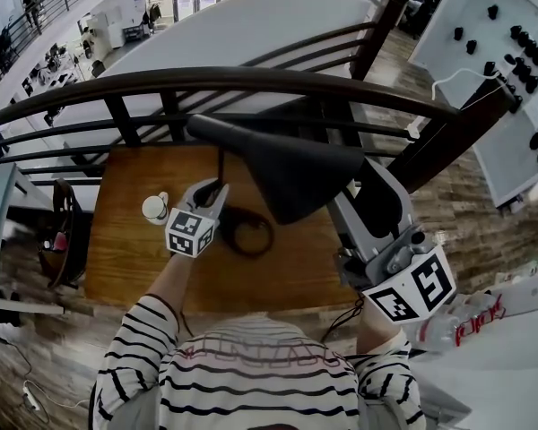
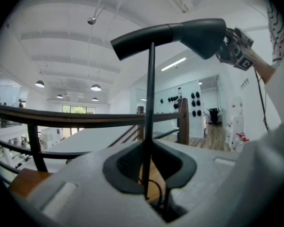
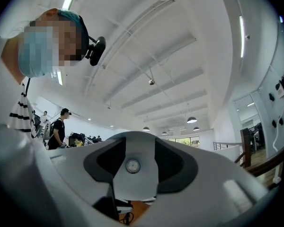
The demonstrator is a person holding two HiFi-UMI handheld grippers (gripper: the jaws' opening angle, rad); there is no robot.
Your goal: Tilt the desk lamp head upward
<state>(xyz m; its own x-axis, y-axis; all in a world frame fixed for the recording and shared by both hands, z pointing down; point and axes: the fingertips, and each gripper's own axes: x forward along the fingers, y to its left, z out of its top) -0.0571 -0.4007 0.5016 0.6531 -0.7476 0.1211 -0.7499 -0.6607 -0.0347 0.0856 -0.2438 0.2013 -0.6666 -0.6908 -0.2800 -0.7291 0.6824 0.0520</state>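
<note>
Head view, striped sleeve (image 1: 143, 339): soft knit, nearest the lens, along the bottom edge.
Head view, left gripper (image 1: 213, 193): grey moulded jaws drawn tight on the thin black stem (image 1: 221, 164).
Head view, right gripper (image 1: 366, 195): jaws clamped on the wide end of the lamp head (image 1: 278, 164), a matte black tapered shell over the table's middle.
Head view, table (image 1: 125, 258): rectangular grained wood. Its far edge meets the dark curved railing (image 1: 206, 83). Bare wood lies at left and front.
Head view, lamp base (image 1: 248, 233): black ring, flat on the wood.
Head view, white bottle (image 1: 155, 208): small, just beside the left gripper.
Left gripper view, pads (image 2: 128, 167): dark, touching the straight rod on both sides. Open air surrounds the head above.
Right gripper view, button (image 3: 132, 166): round, set in the head's smooth pale underside, which is pressed between both pads.
</note>
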